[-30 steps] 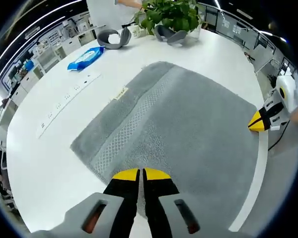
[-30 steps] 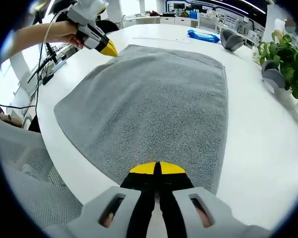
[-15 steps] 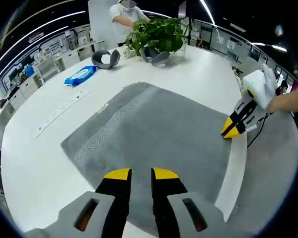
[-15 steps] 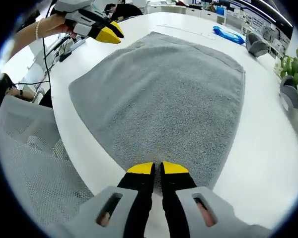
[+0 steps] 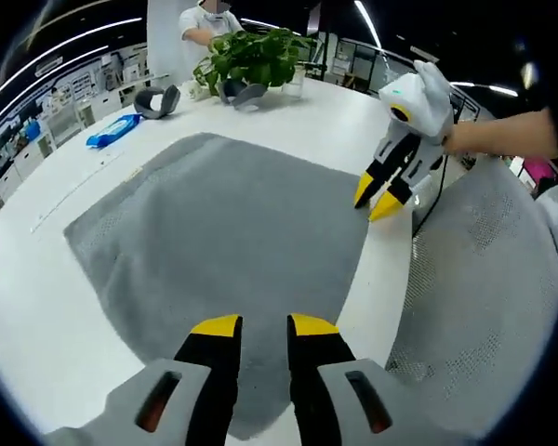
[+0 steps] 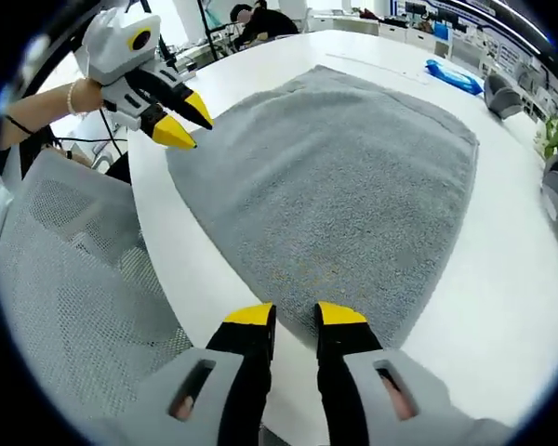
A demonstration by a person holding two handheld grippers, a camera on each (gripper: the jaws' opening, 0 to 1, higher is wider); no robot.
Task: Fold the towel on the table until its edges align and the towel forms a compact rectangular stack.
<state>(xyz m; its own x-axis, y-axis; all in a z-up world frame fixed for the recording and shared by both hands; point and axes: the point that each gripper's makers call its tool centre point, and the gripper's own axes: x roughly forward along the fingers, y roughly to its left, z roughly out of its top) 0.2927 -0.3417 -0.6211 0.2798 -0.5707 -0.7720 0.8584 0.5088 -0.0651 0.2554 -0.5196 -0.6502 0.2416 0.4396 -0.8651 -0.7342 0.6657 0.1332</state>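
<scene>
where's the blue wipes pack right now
In the left gripper view the blue wipes pack lies on the white table beyond the towel's far-left corner.

Left grey gripper with yellow-tipped black jaws [image 5: 264, 327]: jaws parted by a narrow gap, nothing between them; seen in the right gripper view [image 6: 175, 124] held in a bare hand [image 6: 86, 93] with a bead bracelet. Right grey gripper with yellow tips [image 6: 295, 316]: jaws likewise slightly apart and empty; seen in the left gripper view [image 5: 379, 198] angled downward, gripped by a hand [image 5: 454, 137] on an outstretched forearm.
</scene>
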